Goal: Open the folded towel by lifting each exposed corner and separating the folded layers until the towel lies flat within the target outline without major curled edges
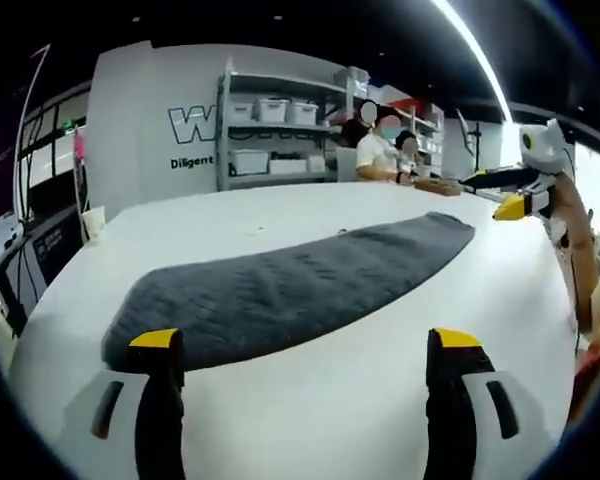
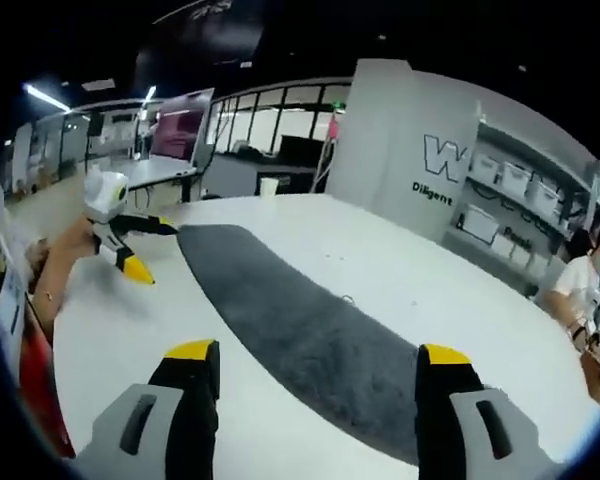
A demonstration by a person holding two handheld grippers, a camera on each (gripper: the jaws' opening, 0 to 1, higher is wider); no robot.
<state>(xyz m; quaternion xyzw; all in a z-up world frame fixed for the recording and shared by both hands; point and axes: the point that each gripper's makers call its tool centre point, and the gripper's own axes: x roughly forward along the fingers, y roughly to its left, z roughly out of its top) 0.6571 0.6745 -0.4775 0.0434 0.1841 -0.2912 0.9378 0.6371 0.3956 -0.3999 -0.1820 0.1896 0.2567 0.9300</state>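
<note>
Left gripper view is crossed by a dark grey towel [image 1: 300, 285], seen as a long folded strip on the white table [image 1: 310, 410], running from about eight o'clock up to two o'clock. The left gripper [image 1: 305, 345] is held with its yellow-tipped jaws spread wide and nothing between them, the near long edge of the strip lying just beyond the tips. At three o'clock the right gripper [image 1: 515, 195] is seen raised above the far end of the strip, carried by a hand [image 1: 570, 215]. In the right gripper view the same towel [image 2: 300, 335] is stretched from eleven o'clock down to five o'clock, the right gripper [image 2: 318, 352] is likewise spread and empty, and the left one [image 2: 130, 250] is seen at nine o'clock, just beside the far end. No target outline can be made out on the table. The step in hand is judged to be the first corner pickup — neither end is gripped yet. It would best be done by pinching the top layer alone at an exposed corner, low and close to the edge, so that the layer beneath is left lying; both ends should then be lifted together and carried across the fold evenly, so that the freed edge is laid down without curling.
</note>
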